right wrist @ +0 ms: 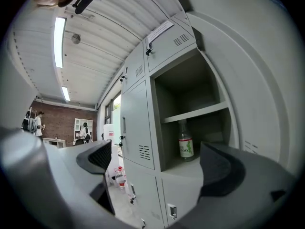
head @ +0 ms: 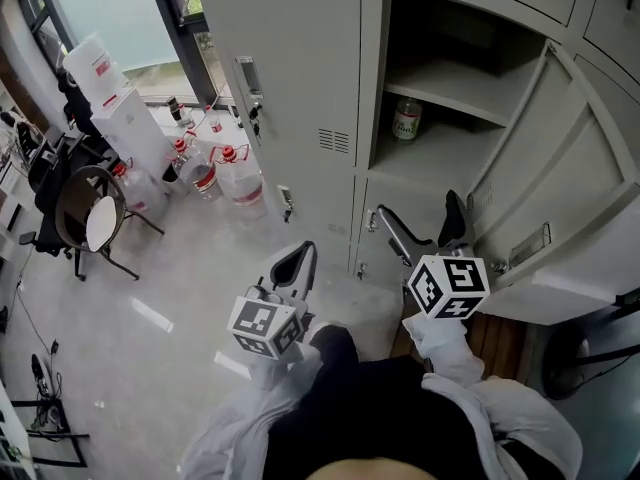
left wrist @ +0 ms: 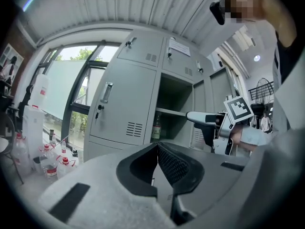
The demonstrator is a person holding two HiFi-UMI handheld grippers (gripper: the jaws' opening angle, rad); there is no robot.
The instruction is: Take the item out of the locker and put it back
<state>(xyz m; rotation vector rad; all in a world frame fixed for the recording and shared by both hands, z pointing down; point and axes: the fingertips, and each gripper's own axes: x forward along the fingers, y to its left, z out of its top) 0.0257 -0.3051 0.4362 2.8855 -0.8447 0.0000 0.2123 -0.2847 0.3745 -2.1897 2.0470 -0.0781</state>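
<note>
Grey metal locker (head: 370, 68) is filling the upper half of the head view, and one door (head: 560, 198) is hanging wide open toward 3 o'clock. Inside the open compartment, a shelf (head: 450, 100) is crossing near the top. On the floor at 10 o'clock, several water jugs (head: 235, 173) are sitting by a window.

Two hand-held tools are reaching forward. The right tongs (head: 418, 206) are hovering just in front of the open compartment, with the jaws spread wide apart and gripping nothing. The left tongs (head: 298, 260) are hanging lower and farther back, in front of the closed doors, with the jaws pressed together and empty.

The task's item, a small clear bottle (head: 406, 118) with a green label, is standing upright on the compartment's bottom, under the shelf and toward the back. From the right tongs it is lying at about 12 o'clock, and in the right gripper view it is showing between the open jaws. Its long axis is running vertically. The right tongs are looking nearer, so a straight reach forward is probably coming.
</note>
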